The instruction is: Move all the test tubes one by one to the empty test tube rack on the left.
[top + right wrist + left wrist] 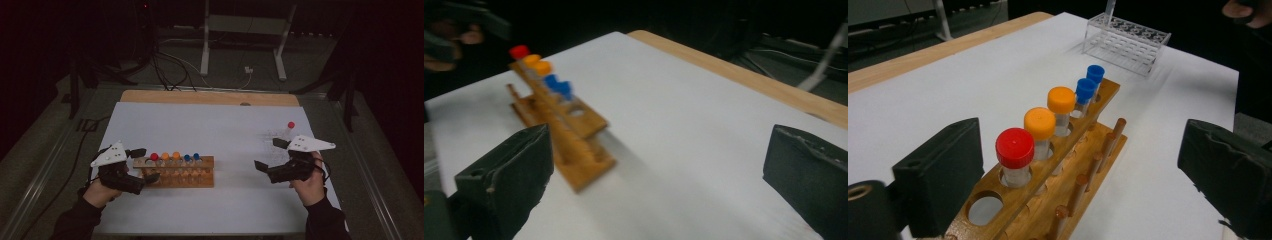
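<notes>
A wooden tube rack (175, 172) stands at the front left of the white table. It holds a red-capped tube (1015, 147), two orange-capped tubes (1040, 123) and two blue-capped tubes (1085, 90) in a row. The hole nearest the left gripper is empty. My left gripper (146, 164) sits at the rack's left end, open, its jaws wide on either side of the rack's end and touching no tube. My right gripper (270, 155) hovers open at the right, empty, pointing toward the rack (569, 130).
A clear plastic rack (1126, 42) stands at the right rear of the table, with one red-capped tube (291, 125) upright in it. White sheet (220, 130) lies bare between the two racks. A wooden strip (210, 97) edges the far side.
</notes>
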The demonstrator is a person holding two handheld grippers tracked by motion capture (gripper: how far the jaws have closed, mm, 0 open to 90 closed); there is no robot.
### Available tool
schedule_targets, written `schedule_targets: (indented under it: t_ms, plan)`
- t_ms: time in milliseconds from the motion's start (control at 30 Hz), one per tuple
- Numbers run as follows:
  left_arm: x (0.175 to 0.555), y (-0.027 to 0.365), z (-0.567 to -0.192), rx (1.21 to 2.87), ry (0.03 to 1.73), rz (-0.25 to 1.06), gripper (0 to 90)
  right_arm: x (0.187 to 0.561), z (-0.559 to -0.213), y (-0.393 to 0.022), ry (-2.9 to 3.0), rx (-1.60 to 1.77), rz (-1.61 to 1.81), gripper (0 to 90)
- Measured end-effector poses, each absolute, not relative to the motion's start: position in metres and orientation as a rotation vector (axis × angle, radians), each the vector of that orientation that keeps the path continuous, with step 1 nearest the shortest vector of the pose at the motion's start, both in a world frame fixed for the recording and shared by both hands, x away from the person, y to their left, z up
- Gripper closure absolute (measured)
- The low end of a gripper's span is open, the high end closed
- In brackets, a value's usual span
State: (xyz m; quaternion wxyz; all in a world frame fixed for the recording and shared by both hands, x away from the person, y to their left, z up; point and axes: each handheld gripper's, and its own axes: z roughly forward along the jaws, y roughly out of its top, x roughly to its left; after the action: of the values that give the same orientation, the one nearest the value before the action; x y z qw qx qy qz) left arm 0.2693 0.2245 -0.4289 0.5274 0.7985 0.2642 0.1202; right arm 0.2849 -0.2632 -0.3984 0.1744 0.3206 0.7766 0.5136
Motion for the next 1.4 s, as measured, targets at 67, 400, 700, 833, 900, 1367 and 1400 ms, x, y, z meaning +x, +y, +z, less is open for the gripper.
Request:
schedule_targets:
  t_ms: [67,400,700,833,900,1367,1400]
  plan:
    - [0.268,0.225,-0.43,1.909,0.62,0.279,2.1,0.291,-0.402,-0.275,2.169,0.962,1.452,0.0]
    - [0.266,0.227,-0.433,1.897,0.61,0.284,0.6,0.315,-0.416,-0.317,2.023,1.177,1.312,0.0]
    - [0.266,0.228,-0.435,1.892,0.614,0.282,0.6,0.34,-0.438,-0.335,1.975,1.279,1.202,15.6]
    - [0.266,0.228,-0.435,1.893,0.617,0.277,0.6,0.35,-0.446,-0.339,1.972,1.312,1.153,25.2]
    - [0.266,0.228,-0.435,1.893,0.616,0.28,0.5,0.355,-0.448,-0.341,1.972,1.33,1.132,32.7]
    - [0.267,0.228,-0.435,1.895,0.613,0.267,0.6,0.386,-0.46,-0.35,1.978,1.396,1.052,55.8]
    - [0.267,0.228,-0.435,1.896,0.613,0.266,0.6,0.387,-0.46,-0.35,1.979,1.399,1.054,56.3]
